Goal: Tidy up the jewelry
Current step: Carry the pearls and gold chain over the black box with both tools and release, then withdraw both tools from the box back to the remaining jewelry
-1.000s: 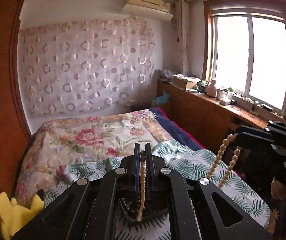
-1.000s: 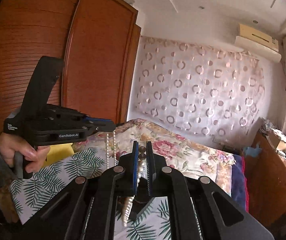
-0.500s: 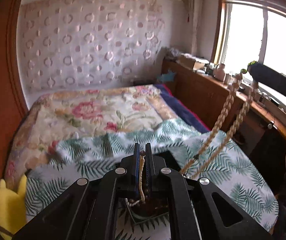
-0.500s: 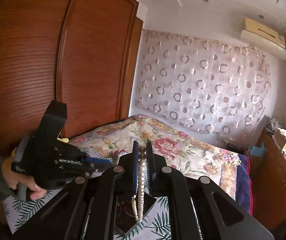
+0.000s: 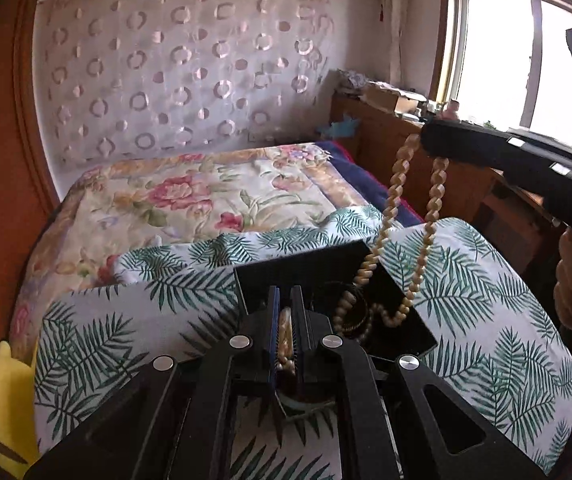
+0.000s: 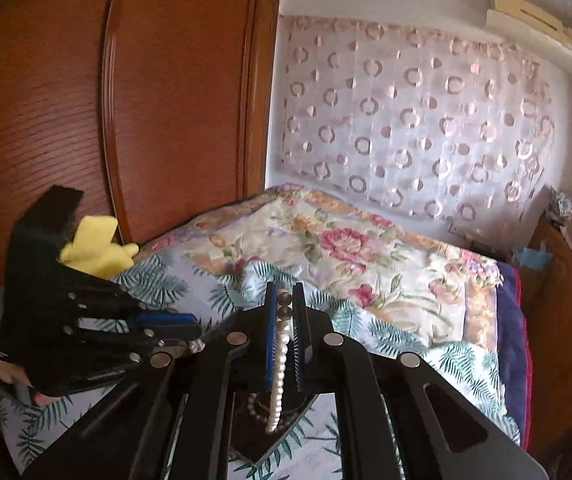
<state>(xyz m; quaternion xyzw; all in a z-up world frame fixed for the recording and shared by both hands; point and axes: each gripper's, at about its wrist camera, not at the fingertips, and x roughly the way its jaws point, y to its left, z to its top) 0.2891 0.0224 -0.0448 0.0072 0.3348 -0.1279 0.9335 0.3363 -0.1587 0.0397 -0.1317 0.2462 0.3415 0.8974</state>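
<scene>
Cream pearl bead necklace [image 5: 390,204] hangs in a loop between both grippers above a black square jewelry tray [image 5: 402,312] on the fern-print bed cover [image 5: 498,320]. The left gripper [image 5: 284,320] has its jaws closed on one end; the right gripper [image 6: 284,312] pinches the other. Slack beads could snag a darker bracelet [image 5: 356,316] in the tray.

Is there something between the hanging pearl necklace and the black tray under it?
Nothing visible. The pearl necklace hangs from the right claw straight down into the black tray, where its lower end already lies beside a dark bracelet.
</scene>
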